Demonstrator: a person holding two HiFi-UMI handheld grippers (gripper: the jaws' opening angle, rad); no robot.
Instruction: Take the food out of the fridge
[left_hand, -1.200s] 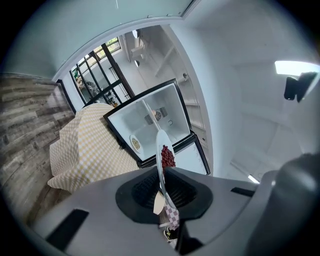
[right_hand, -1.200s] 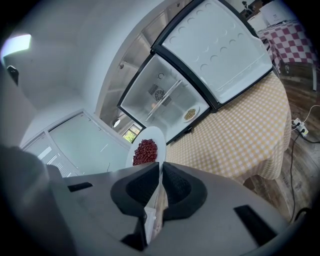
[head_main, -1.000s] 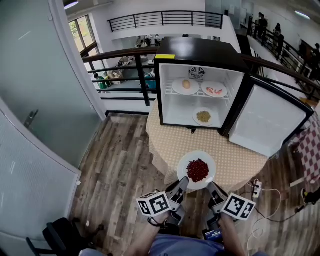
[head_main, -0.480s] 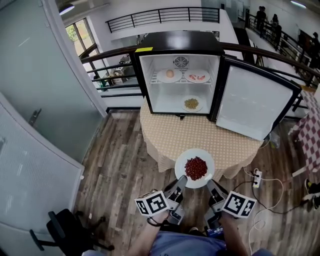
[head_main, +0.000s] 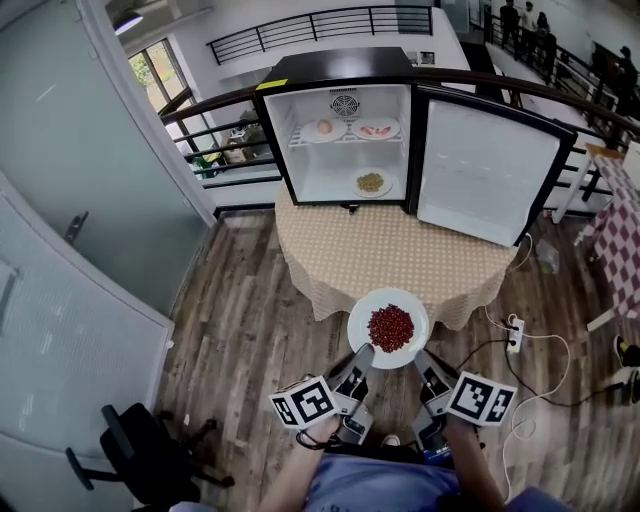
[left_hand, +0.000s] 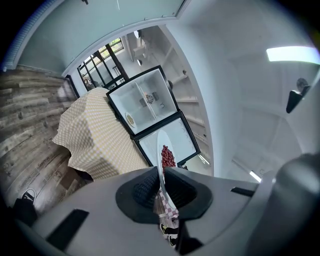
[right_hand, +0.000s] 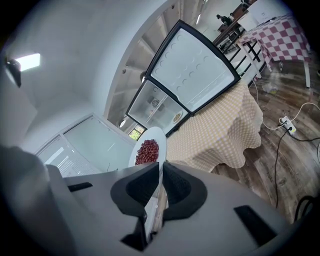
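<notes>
Wood floor lay beneath a round desk carrying the open fridge, with other dishes inside. Left tongs and right tongs were each clamped on the rim of a white plate of red food, held well apart from the fridge.

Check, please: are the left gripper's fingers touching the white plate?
Touching. The left gripper view shows the fingers of the left gripper closed on the rim of the white plate, one on each side.
</notes>
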